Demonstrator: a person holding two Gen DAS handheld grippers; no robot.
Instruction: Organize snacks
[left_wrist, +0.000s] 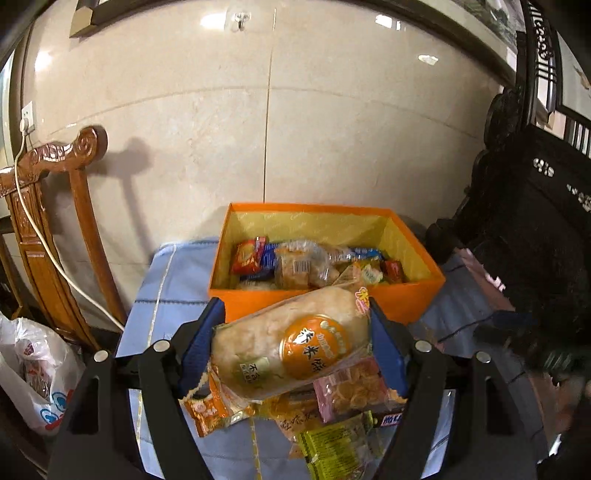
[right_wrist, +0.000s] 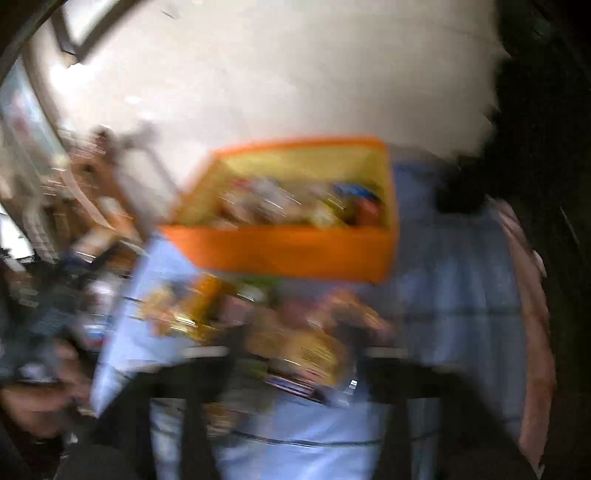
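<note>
**Rice cracker bag lifted toward the orange box**

Left wrist view: your left gripper (left_wrist: 295, 332) clamps a rice cracker bag (left_wrist: 291, 347) between its blue pads at lower centre, raised above the loose snack packets (left_wrist: 332, 406) on the blue cloth (left_wrist: 173, 280), likely so it clears the wall of the orange box (left_wrist: 325, 299) just behind, already part-filled.

Right wrist view: heavily blurred. The orange box (right_wrist: 280, 254) sits mid-frame, with packets below it. You cannot tell how your right gripper's fingers stand.
</note>
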